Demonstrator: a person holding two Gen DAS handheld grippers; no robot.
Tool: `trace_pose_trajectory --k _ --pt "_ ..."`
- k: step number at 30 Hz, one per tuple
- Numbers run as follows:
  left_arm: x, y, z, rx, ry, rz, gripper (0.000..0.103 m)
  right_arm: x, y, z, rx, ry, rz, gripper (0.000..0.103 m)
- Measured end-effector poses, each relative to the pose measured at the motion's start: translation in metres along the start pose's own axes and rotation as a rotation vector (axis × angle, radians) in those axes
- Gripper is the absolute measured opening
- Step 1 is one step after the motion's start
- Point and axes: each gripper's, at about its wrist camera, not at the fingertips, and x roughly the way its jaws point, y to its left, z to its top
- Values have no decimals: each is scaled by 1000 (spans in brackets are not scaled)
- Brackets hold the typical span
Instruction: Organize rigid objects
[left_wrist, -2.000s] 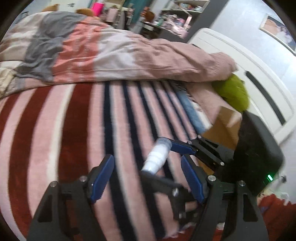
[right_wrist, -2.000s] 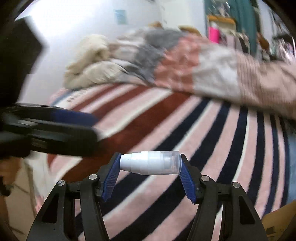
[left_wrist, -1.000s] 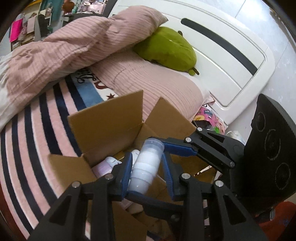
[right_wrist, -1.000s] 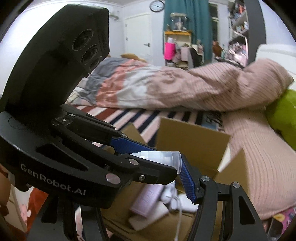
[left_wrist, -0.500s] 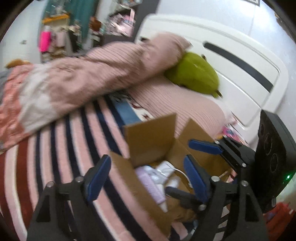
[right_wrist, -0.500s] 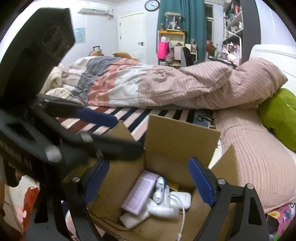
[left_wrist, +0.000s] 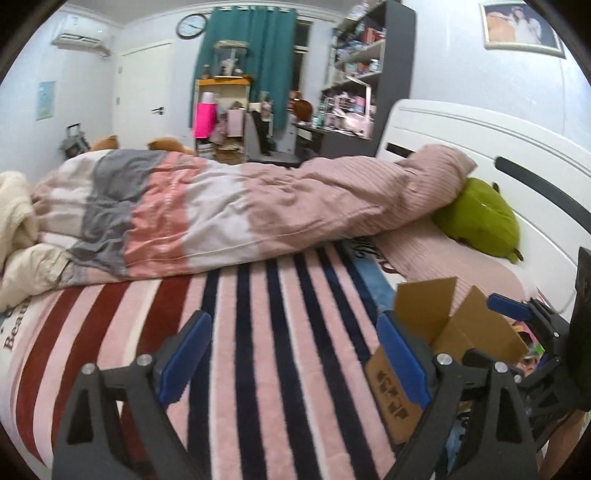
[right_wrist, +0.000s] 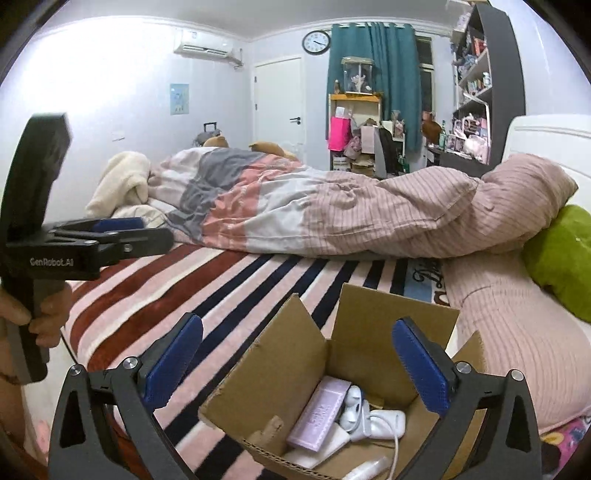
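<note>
An open cardboard box (right_wrist: 373, 314) sits on the striped bed cover, just below my right gripper (right_wrist: 295, 358), which is open and empty above it. Inside lie a lilac box (right_wrist: 319, 413), white earphones with a cable (right_wrist: 365, 417) and a white bottle (right_wrist: 365, 470) at the bottom edge. In the left wrist view the box (left_wrist: 424, 306) is at the lower right. My left gripper (left_wrist: 291, 358) is open and empty over the striped cover, left of the box; it also shows in the right wrist view (right_wrist: 114, 236).
A bunched pink, grey and white duvet (left_wrist: 221, 210) lies across the bed behind. A green plush (left_wrist: 480, 221) rests against the white headboard (left_wrist: 480, 136). Shelves and a cluttered desk (right_wrist: 472, 85) stand at the far wall.
Two seconds ago my right gripper held a white bottle; both grippers closed on it over the box, then opened. Now both are empty and my left gripper has swung left, away from the box.
</note>
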Motion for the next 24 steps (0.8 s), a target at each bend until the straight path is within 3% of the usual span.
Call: trace_pose_trajectory --k 9,24 --pt "-1 7 -10 -11 -1 25 90 8 -1 -7 31 52 -8 103" --pt "-4 7 -12 8 0 61 90 6 2 -8 41 43 -9 103"
